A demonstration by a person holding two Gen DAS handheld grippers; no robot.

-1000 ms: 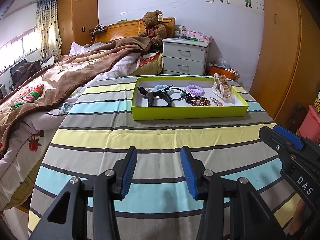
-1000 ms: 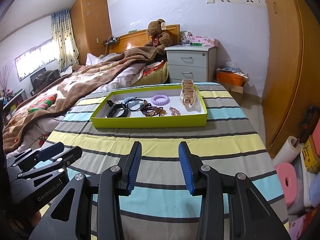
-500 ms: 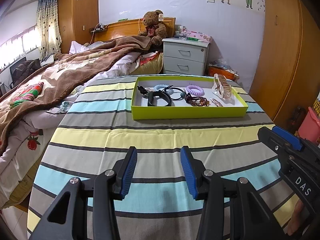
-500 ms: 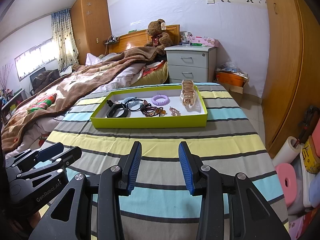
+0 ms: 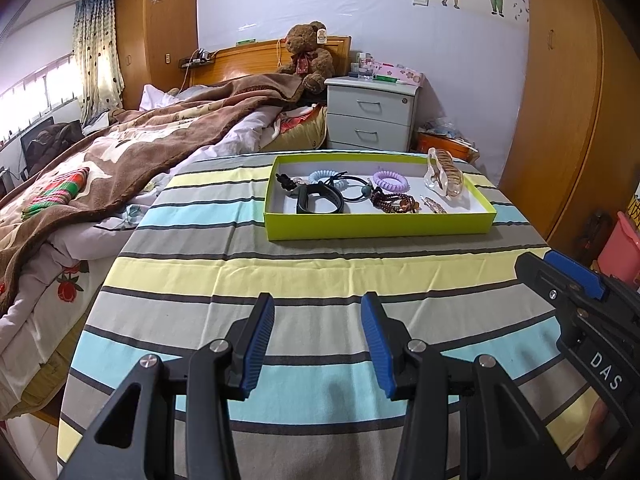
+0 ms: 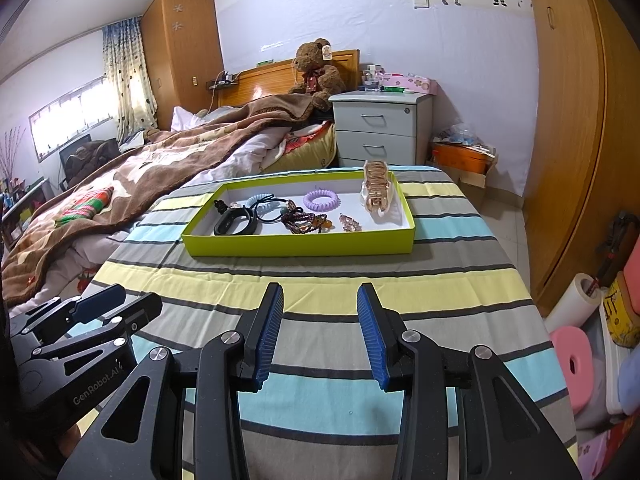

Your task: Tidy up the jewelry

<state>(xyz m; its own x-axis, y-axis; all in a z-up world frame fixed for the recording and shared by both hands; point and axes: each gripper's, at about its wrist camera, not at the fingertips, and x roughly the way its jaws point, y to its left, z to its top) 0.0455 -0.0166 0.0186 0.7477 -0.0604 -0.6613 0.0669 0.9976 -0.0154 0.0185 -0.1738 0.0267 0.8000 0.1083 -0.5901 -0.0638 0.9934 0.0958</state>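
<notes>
A lime-green tray (image 5: 376, 229) (image 6: 296, 245) sits at the far end of a striped tablecloth. In it lie a black wristband (image 5: 320, 202) (image 6: 234, 224), a blue coil hair tie (image 5: 322, 176), black hair ties (image 5: 354, 188), a purple coil hair tie (image 5: 391, 179) (image 6: 321, 200), a dark bead bracelet (image 5: 392, 202) (image 6: 304, 222), a small hair clip (image 5: 434, 205) (image 6: 350, 222) and a large gold claw clip (image 5: 444, 178) (image 6: 376, 192). My left gripper (image 5: 318, 340) is open and empty over the near table. My right gripper (image 6: 320, 330) is open and empty beside it.
A bed with a brown blanket (image 5: 132, 148) lies left of the table. A grey nightstand (image 5: 372, 116) and a teddy bear (image 5: 308, 60) stand behind. A wooden wardrobe (image 6: 580, 120) is on the right, with a pink stool (image 6: 572, 360) and clutter on the floor.
Both grippers stay open and empty; the views shift only slightly, with nothing in the tray moved.
</notes>
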